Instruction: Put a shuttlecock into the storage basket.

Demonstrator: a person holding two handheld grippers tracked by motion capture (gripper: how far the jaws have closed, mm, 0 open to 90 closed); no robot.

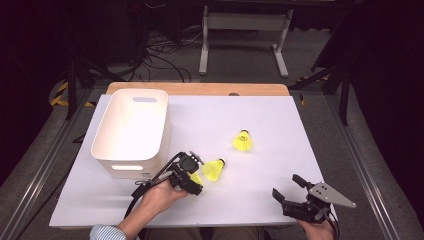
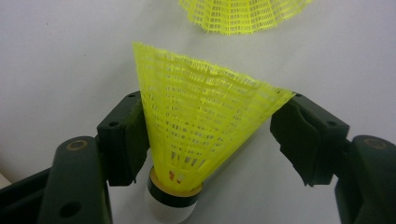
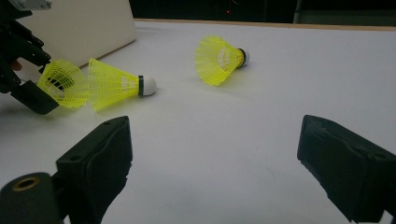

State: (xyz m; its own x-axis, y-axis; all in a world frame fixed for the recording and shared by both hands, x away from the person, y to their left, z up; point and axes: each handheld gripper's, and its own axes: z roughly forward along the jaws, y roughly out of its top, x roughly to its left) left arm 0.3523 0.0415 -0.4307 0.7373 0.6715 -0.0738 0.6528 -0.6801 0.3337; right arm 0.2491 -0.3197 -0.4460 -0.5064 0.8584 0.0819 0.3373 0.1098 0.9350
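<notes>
Three yellow shuttlecocks with white cork tips lie on the white table (image 1: 260, 115). My left gripper (image 1: 196, 181) (image 2: 210, 135) lies low on the table, its jaws on either side of the nearest shuttlecock (image 1: 196, 177) (image 2: 201, 126). Both pads touch the mesh skirt, and the cork points back toward the hand. A second shuttlecock (image 1: 214, 169) (image 3: 112, 84) lies just beyond it, its skirt (image 2: 243, 14) close ahead. The third shuttlecock (image 1: 243, 141) (image 3: 219, 58) rests farther right. My right gripper (image 1: 286, 186) (image 3: 212, 154) stands open and empty at the front right.
A tall white bin (image 1: 102, 131) (image 3: 84, 28) stands at the left of the table, right beside my left hand. A wooden strip (image 1: 200, 88) runs along the far edge. Beyond it are a grey floor, cables and a desk frame (image 1: 245, 40).
</notes>
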